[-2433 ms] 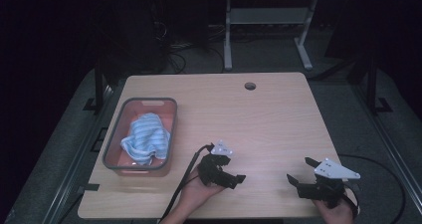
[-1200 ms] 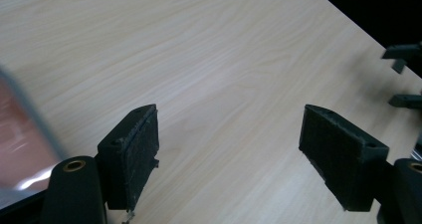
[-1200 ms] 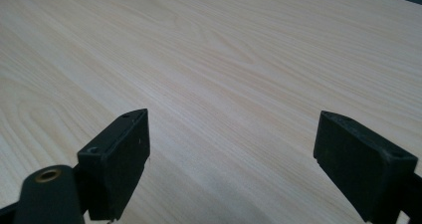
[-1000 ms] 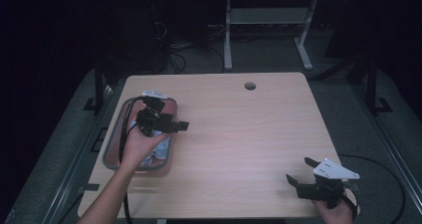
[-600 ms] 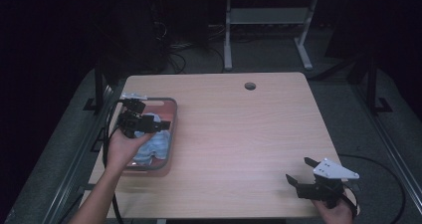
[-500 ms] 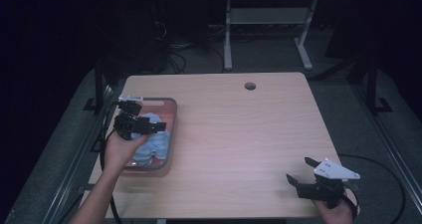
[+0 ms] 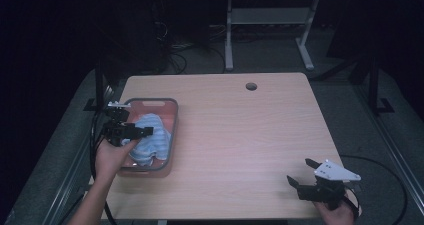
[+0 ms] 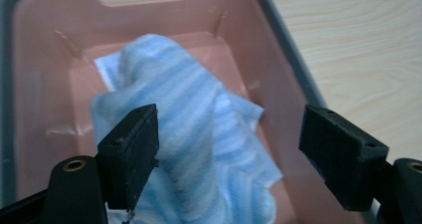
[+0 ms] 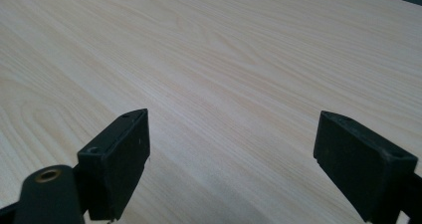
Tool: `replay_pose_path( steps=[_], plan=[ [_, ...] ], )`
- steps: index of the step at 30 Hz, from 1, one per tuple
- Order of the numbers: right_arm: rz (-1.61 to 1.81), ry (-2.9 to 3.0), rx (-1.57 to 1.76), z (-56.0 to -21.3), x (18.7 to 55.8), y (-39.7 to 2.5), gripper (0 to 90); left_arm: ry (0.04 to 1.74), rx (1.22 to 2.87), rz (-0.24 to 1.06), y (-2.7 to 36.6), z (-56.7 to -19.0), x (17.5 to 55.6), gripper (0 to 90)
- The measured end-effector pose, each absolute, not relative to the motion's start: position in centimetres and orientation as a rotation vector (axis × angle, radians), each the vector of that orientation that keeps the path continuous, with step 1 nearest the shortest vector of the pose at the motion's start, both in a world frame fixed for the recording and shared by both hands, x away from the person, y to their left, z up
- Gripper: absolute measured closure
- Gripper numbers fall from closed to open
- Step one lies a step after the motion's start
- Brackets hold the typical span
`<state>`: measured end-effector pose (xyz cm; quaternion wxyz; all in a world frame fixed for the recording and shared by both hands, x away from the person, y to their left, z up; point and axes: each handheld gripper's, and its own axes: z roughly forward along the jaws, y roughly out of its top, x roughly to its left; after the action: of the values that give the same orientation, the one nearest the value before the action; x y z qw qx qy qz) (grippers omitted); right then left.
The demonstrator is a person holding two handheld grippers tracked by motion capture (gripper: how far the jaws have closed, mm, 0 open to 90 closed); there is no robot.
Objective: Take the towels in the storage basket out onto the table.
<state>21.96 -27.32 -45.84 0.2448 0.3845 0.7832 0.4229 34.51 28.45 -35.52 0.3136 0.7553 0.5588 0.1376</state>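
Since 2.4 s ago the left gripper (image 7: 131, 133) has been moving from the table's near edge to the bin (image 7: 171, 135), and over the last half second it has been drifting a bit toward the bin's left rim; the right gripper (image 7: 306, 175) is staying put at the near right corner of the table (image 7: 250, 135). The bin is pink with a grey rim, sitting at the table's left side, and it is holding one thing: a crumpled blue-and-white striped cloth (image 7: 150, 137). In the left gripper view the cloth (image 8: 199, 134) is lying in a heap on the bin (image 8: 45, 59) floor, bunched toward the middle and near end. The left gripper (image 8: 229, 149) is hovering over it with jaws spread wide, gripping nothing; the cloth is lying between and below them, with the left jaw just beside or brushing a fold, contact hard to tell. The right gripper (image 9: 231, 159) is hanging over bare table (image 9: 224, 59) with jaws wide apart, holding nothing, well apart from cloth and bin. A round hole (image 7: 251, 86) is sitting near the table's far edge.
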Motion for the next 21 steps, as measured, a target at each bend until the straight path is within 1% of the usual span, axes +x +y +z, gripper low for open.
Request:
replay_pose_path(
  steps=[11, 13, 16, 19, 20, 21],
  plan=[
    [1.155, 2.136, 1.05, -45.8, 21.9, -27.4, 14.1, 1.587, 2.043, 0.366, 28.4, -37.1, 35.2, 23.1],
    [1.156, 2.135, 1.051, -45.8, 21.9, -27.4, 14.1, 1.613, 2.063, 0.397, 28.4, -37.4, 35.3, 23.1],
    [1.155, 2.134, 1.05, -45.8, 21.9, -27.4, 14.1, 1.641, 2.081, 0.381, 28.4, -37.9, 35.7, 23.7],
    [1.156, 2.135, 1.051, -45.8, 21.9, -27.4, 14.1, 1.663, 2.11, 0.357, 28.2, -38.3, 36.1, 27.7],
    [1.155, 2.134, 1.051, -45.8, 21.9, -27.4, 14.1, 1.663, 2.161, 0.325, 27.8, -38.8, 36.5, 30.9],
    [1.155, 2.134, 1.052, -45.8, 21.9, -27.4, 14.1, 1.681, 2.189, 0.311, 27.5, -39.1, 36.7, 31.3]
  ],
)
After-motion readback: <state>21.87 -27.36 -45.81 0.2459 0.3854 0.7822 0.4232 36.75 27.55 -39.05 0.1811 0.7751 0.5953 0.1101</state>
